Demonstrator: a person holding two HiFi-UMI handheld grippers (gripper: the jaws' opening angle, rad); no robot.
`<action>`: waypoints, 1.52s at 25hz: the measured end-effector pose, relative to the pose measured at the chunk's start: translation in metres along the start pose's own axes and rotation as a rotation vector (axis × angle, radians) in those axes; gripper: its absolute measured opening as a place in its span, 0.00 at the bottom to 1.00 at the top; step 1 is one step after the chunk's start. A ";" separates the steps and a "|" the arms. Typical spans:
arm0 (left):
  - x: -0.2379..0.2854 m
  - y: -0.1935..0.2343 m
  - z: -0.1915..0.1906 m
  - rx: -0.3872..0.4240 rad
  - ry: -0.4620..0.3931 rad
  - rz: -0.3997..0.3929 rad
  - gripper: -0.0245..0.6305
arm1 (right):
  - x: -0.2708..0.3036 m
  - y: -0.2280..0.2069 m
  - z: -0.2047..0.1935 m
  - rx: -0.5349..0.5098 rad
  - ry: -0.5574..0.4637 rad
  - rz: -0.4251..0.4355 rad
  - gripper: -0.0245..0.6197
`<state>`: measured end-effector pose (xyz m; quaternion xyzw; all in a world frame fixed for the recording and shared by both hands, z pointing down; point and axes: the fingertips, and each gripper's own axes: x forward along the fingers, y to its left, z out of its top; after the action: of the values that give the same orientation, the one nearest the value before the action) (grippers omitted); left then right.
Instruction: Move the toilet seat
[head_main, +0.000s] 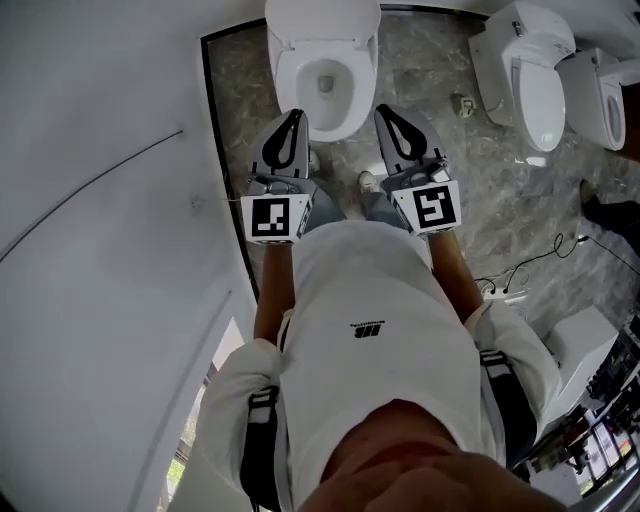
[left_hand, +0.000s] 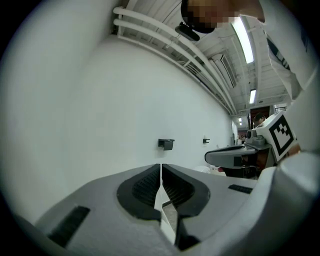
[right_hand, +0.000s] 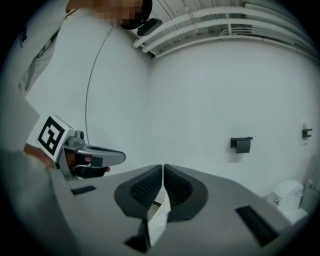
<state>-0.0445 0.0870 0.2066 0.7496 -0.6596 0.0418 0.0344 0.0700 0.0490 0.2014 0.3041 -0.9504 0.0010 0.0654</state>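
Grippers: two; left gripper (head_main: 294, 115) and right gripper (head_main: 381, 110), both jaws closed, empty.
Toilet seat (head_main: 287, 78): one, down on the bowl just ahead, between both tips.
Toilets (head_main: 535, 100): three; two well off the right gripper's side.
Writing: shirt logo (head_main: 367, 327), unreadable.
Gripper views only: two dark wall holders (right_hand: 241, 144).

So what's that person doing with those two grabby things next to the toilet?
A person is standing right in front of a white toilet and holds a gripper in each hand. The left gripper and the right gripper both point toward the toilet, shut and with nothing in them. Neither has hold of the seat yet, so the job has not really started. Two more toilets stand off to the person's right.
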 end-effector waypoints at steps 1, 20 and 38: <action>0.001 0.006 -0.001 -0.001 0.002 -0.013 0.09 | 0.004 0.001 -0.002 0.004 0.007 -0.014 0.09; 0.039 0.071 -0.071 -0.031 0.114 -0.237 0.09 | 0.055 0.018 -0.073 0.109 0.169 -0.258 0.09; 0.070 0.073 -0.164 -0.037 0.230 -0.240 0.09 | 0.068 -0.003 -0.160 0.142 0.310 -0.283 0.09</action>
<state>-0.1114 0.0259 0.3769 0.8125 -0.5578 0.1107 0.1280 0.0362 0.0141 0.3682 0.4345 -0.8744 0.1057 0.1885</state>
